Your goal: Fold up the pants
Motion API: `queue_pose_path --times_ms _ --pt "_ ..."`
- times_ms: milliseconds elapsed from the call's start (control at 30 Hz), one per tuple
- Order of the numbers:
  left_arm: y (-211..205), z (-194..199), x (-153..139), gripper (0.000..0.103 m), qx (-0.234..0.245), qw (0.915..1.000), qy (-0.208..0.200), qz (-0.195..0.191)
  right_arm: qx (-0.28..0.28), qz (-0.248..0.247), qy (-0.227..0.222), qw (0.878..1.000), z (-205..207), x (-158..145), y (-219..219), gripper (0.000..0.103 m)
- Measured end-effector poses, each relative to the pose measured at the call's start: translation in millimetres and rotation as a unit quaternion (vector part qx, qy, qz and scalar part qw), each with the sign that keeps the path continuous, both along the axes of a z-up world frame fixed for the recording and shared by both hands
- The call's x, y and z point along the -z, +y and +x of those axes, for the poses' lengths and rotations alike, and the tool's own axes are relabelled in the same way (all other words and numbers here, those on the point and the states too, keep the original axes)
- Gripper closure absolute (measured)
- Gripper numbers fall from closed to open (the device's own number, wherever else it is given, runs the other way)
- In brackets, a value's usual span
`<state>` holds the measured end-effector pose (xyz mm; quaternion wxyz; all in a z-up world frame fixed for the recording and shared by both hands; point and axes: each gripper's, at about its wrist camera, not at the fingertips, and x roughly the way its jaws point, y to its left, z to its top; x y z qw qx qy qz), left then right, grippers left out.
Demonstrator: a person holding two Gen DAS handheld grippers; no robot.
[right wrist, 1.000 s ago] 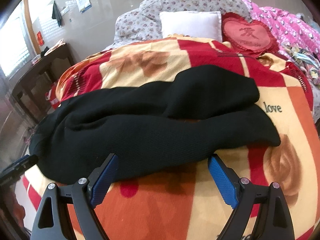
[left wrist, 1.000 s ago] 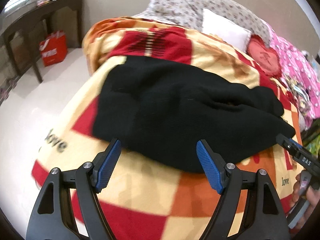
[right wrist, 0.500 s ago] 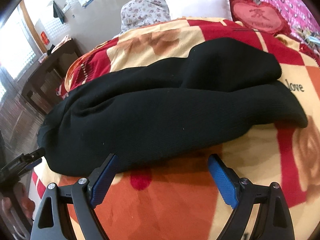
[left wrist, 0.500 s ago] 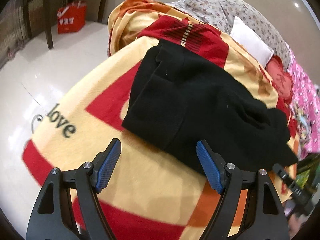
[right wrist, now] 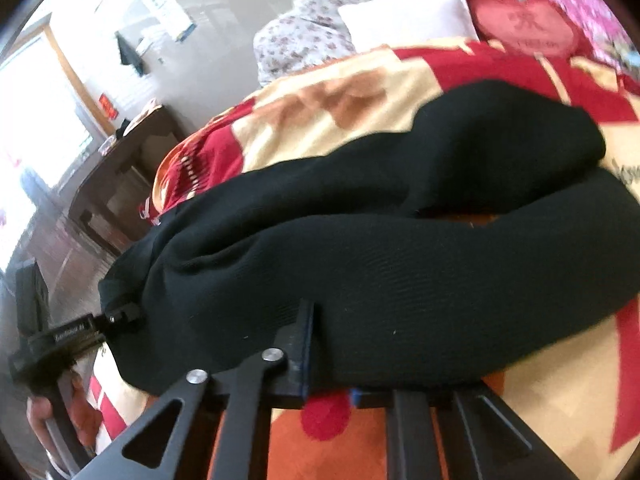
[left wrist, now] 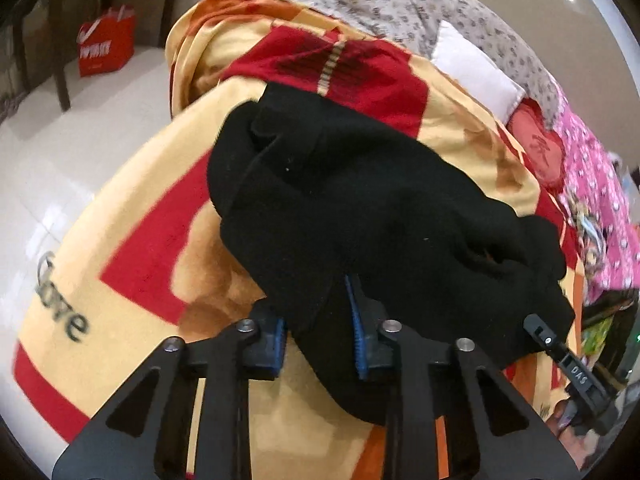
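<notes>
Black knit pants [left wrist: 360, 208] lie across a red, yellow and orange blanket [left wrist: 136, 248] on a bed. My left gripper [left wrist: 318, 332] is shut on the near edge of the pants at the waist end; fabric bunches between its blue pads. In the right wrist view the pants [right wrist: 400, 272] stretch across the frame with both legs running right. My right gripper [right wrist: 328, 360] is shut on the near edge of the pants, its right finger hidden under the cloth. Each gripper shows in the other's view, the left gripper [right wrist: 80, 332] and the right gripper [left wrist: 568, 364].
Pillows [left wrist: 472, 68] and a red heart cushion [right wrist: 524, 28] lie at the head of the bed. Pink bedding [left wrist: 600, 200] is to the right. A dark wooden table [right wrist: 120, 168] and a red bag [left wrist: 104, 46] stand on the pale floor left of the bed.
Both grippers moved forward onto the near edge of the pants and closed on it; they were open and short of the cloth before. The waist end is bunched up now.
</notes>
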<state>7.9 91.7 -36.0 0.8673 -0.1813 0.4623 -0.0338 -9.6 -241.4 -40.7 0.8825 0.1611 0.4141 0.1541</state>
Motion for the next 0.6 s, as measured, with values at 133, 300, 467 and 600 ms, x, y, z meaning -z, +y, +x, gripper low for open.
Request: queue_pose_path --times_ms 133,300,467,600 --pt "18 -10 -17 0.086 0.009 0.9998 -0.014 0.01 -0.031 0.019 -0.001 0.999 -23 -17 15 0.097" --pt "28 -13 -5 0.086 0.003 0.9993 0.006 0.038 -0.063 -0.008 0.043 0.997 -33 8 44 0.096" --pt "23 -19 7 0.082 0.006 0.9977 0.015 0.066 -0.082 0.013 0.076 0.994 -49 3 15 0.075" --pt "30 -19 7 0.077 0.002 0.9983 0.02 0.055 -0.045 -0.014 0.048 0.998 -76 -33 -42 0.069"
